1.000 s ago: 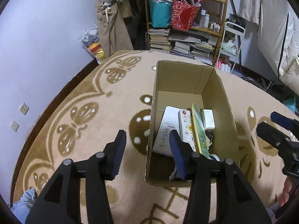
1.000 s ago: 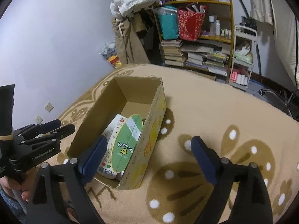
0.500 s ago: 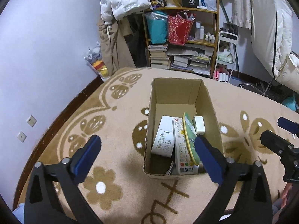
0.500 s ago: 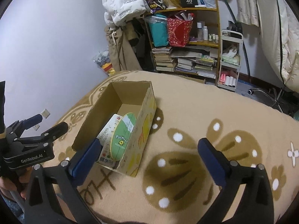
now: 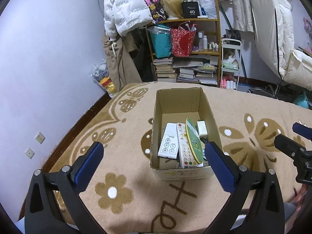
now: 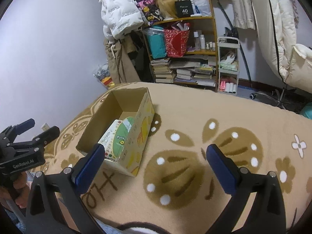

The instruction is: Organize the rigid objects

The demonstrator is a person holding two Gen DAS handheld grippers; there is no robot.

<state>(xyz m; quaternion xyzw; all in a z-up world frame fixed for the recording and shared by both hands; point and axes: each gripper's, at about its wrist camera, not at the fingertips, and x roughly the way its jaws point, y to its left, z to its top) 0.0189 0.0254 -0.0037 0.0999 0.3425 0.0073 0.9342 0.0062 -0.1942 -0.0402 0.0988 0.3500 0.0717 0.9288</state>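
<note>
The open brown cardboard box [image 5: 183,105] on the beige patterned carpet [image 5: 124,175] holds stiff, light remotes; best pinched across its thin walls; left gripper [image 5: 154,161] just spread wide, right gripper [image 6: 154,162] spread too, both empty.

Open cardboard box [image 5: 182,105] on blanket: two white remotes [image 5: 168,143], green oval tin [image 5: 193,141], white block [image 5: 201,128] inside.

Indoor artificial light, even, moderately bright, slight cool violet cast on wall [image 5: 48,62]. Source not in frame. Soft shadow on blanket [image 5: 136,177] beside cardboard box [image 5: 183,173], falling left in left wrist view; box interior darker at near end. No harsh glare. Strong fisheye: black vignette corners, shelf [image 6: 195,19] and wall lines bowed. Centre sharp, text readable; near gripper arms slightly soft. Right wrist view slightly soft overall, mild noise in dark areas.
</note>
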